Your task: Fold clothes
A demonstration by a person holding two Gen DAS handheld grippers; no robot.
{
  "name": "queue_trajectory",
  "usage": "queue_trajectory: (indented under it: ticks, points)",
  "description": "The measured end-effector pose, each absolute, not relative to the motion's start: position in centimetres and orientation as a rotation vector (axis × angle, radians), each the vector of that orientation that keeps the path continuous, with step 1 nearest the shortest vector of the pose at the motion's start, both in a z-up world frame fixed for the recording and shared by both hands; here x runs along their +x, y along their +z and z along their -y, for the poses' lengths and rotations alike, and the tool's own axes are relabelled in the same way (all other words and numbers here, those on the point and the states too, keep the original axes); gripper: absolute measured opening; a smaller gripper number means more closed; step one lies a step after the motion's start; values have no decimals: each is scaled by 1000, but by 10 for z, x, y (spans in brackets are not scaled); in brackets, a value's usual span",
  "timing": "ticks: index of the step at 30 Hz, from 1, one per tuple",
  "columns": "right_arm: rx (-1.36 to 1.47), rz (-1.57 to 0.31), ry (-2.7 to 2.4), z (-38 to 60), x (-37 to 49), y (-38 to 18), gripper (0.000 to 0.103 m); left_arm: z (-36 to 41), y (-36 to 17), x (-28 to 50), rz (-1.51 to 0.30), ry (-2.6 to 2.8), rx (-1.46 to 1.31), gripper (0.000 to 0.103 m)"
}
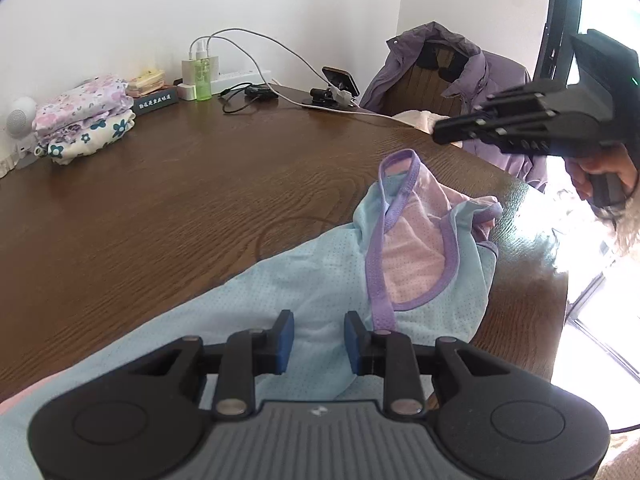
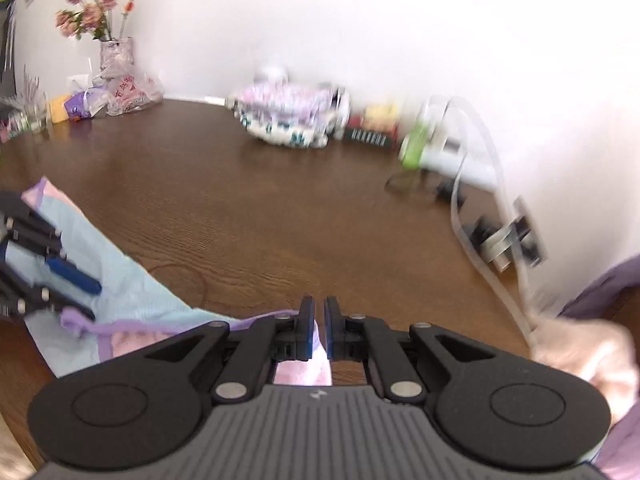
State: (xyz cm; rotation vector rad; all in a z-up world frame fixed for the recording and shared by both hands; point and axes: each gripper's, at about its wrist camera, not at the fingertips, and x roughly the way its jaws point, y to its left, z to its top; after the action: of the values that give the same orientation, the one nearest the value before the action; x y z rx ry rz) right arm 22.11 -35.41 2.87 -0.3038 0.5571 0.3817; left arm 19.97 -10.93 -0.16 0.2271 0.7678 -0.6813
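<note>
Light blue mesh garment (image 1: 312,280) with purple trim lies spread but rumpled on the near-right part of the tabletop (image 1: 160,200). Neckline and pink lining face up, the strap end is bunched toward the right edge. Not folded flat.

Left tongs (image 1: 319,336): jaws apart, hovering just over the blue cloth near its middle, nothing between the pads.

Right tongs (image 2: 319,330): in the left wrist view they're up in the air above the tabletop's right edge, clear of the garment. In their own view the jaws are nearly together with only a narrow gap, and pink cloth shows below and behind that gap. Can't tell whether they're pinching fabric or it just lies underneath. That view is motion-blurred.

Folded floral stack (image 1: 84,120) sits at the far left by the wall, well apart from the blue piece.

Step, my read: the blue garment is between grips, being laid out or lined up for a fold. Could equally be early flattening or mid-fold, the rumpled top fits both.

Next move calls for: each set of tongs on a distinct edge or corner, single layer if possible. The mesh looks thin and slippery, and the loose purple strap (image 1: 394,184) could snag or drag. Keep the cloth clear of the right edge so it doesn't slide off.
</note>
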Motion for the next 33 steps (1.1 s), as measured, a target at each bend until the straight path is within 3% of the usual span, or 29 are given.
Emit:
queue_trajectory:
  ticks: [5, 6, 7, 9, 17, 20, 21, 22, 33]
  points:
    - [-243, -571, 364, 357, 189, 11, 6, 114, -1, 197, -759, -670, 248, 26]
    - [-187, -577, 363, 363, 193, 16, 12, 115, -1, 197, -759, -669, 253, 26]
    - [-128, -581, 362, 370, 199, 21, 24, 116, 0, 197, -760, -667, 258, 26]
    - [-167, -666, 392, 364, 225, 24, 34, 116, 0, 198, -765, -666, 252, 26]
    - [-368, -1022, 521, 337, 335, 32, 34, 115, 0, 198, -769, -674, 248, 26]
    - [-452, -1120, 552, 320, 350, 22, 27, 113, 0, 199, -767, -682, 237, 26]
    - [-472, -1137, 560, 315, 351, 19, 9, 112, -1, 199, -766, -685, 233, 26]
    - [-486, -1134, 563, 312, 349, 20, 1, 110, -1, 199, -765, -687, 227, 26]
    - [-587, -734, 426, 310, 223, 44, 1, 105, -3, 192, -748, -690, 202, 27]
